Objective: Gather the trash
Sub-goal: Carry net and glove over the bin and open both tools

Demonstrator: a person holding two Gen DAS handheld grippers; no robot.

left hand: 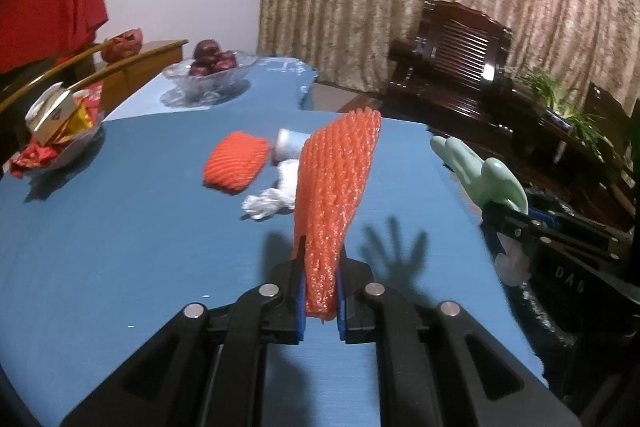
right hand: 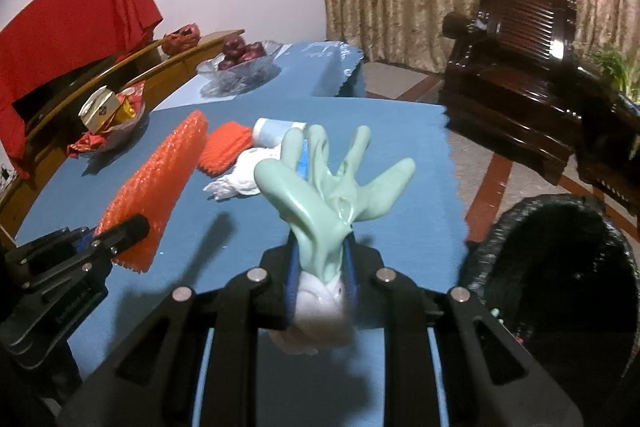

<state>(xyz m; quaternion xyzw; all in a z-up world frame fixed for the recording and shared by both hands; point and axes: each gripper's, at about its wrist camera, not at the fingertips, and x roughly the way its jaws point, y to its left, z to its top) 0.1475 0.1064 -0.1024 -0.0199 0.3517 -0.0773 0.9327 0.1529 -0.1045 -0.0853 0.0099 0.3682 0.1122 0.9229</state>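
The left hand-held gripper [left hand: 320, 301] is clamped on an orange foam net [left hand: 336, 195], held above the blue worktop [left hand: 120, 227]; the right hand-held gripper [right hand: 322, 267] is closed on a pale green rubber glove [right hand: 332, 187]. Both pieces are best carried to the black bin [right hand: 560, 267] at lower right and released only once over its mouth. A second foam net [left hand: 236, 161], crumpled tissue [left hand: 268, 203] and a white bottle [left hand: 290, 143] remain at mid-frame.
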